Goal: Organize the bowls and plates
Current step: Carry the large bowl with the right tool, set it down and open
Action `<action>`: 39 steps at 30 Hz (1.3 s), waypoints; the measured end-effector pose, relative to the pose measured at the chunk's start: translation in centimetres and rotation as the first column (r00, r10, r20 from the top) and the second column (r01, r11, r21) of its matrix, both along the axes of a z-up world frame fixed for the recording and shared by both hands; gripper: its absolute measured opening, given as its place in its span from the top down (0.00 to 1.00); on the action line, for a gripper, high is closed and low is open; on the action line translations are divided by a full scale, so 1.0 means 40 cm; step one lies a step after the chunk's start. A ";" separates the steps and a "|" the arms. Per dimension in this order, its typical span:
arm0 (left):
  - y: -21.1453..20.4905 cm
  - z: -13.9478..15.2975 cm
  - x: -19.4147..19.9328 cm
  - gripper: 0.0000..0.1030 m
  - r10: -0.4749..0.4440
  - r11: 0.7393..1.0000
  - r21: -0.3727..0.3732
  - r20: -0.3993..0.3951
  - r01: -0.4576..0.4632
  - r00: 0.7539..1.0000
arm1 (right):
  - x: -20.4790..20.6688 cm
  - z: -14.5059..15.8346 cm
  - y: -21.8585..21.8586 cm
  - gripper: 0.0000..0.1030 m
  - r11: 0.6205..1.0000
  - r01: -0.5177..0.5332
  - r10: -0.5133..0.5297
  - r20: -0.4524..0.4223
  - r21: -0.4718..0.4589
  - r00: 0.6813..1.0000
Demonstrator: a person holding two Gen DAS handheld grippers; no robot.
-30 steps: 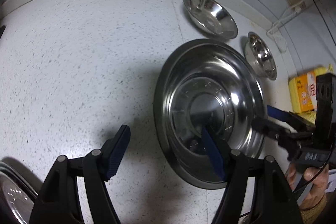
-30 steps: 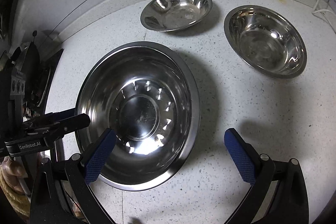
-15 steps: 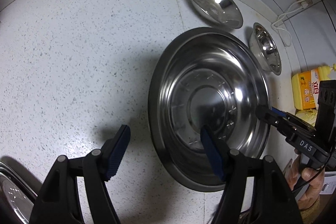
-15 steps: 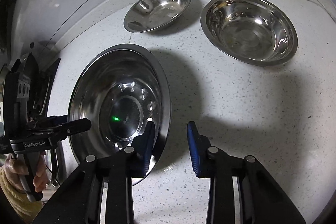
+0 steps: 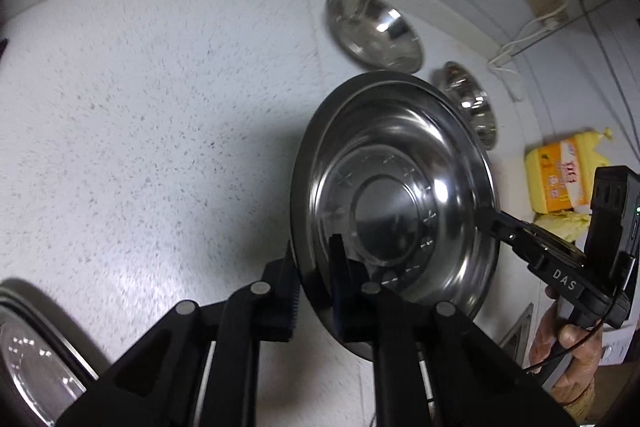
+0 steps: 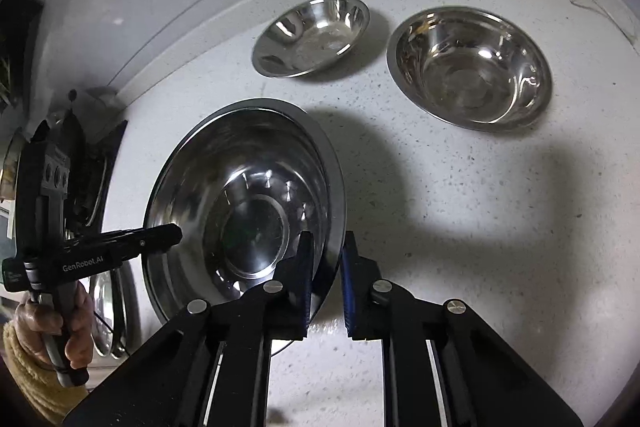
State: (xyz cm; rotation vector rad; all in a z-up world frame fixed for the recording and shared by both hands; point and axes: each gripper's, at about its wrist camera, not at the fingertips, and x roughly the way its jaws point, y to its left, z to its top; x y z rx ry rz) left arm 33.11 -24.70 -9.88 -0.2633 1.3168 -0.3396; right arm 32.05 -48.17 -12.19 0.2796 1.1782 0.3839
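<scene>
A large steel plate with a raised centre is held between both grippers above the speckled white counter. My left gripper is shut on its left rim. My right gripper is shut on its right rim; the plate also shows in the right wrist view. The right gripper shows in the left wrist view, the left gripper in the right wrist view. Two smaller steel bowls stand behind: one at the wall and a deeper one to its right.
More steel plates stand at the far left, also in the right wrist view. A yellow package lies at the right. White cables and a wall socket are at the back right.
Both grippers have closed on opposite rims of the large plate. The plate now appears tilted and raised off the counter.
</scene>
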 end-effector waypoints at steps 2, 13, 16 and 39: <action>0.007 0.037 -0.021 0.89 0.001 1.000 -0.021 0.021 -0.001 1.000 | -0.023 0.032 -0.001 0.88 1.000 0.002 -0.002 0.024 -0.006 1.000; 0.049 0.157 -0.256 0.89 -0.032 0.996 -0.084 0.072 0.038 0.997 | -0.251 0.219 -0.006 0.88 0.999 -0.013 0.005 0.157 0.049 0.988; 0.051 0.120 -0.307 0.89 -0.030 0.997 -0.072 0.044 0.033 0.999 | -0.306 0.211 0.010 0.88 0.998 -0.030 0.022 0.152 0.052 0.988; -0.028 -0.092 -0.402 0.76 -0.055 0.997 0.050 -0.023 0.056 0.998 | -0.367 -0.040 -0.048 0.88 0.999 -0.010 0.012 -0.035 0.042 0.999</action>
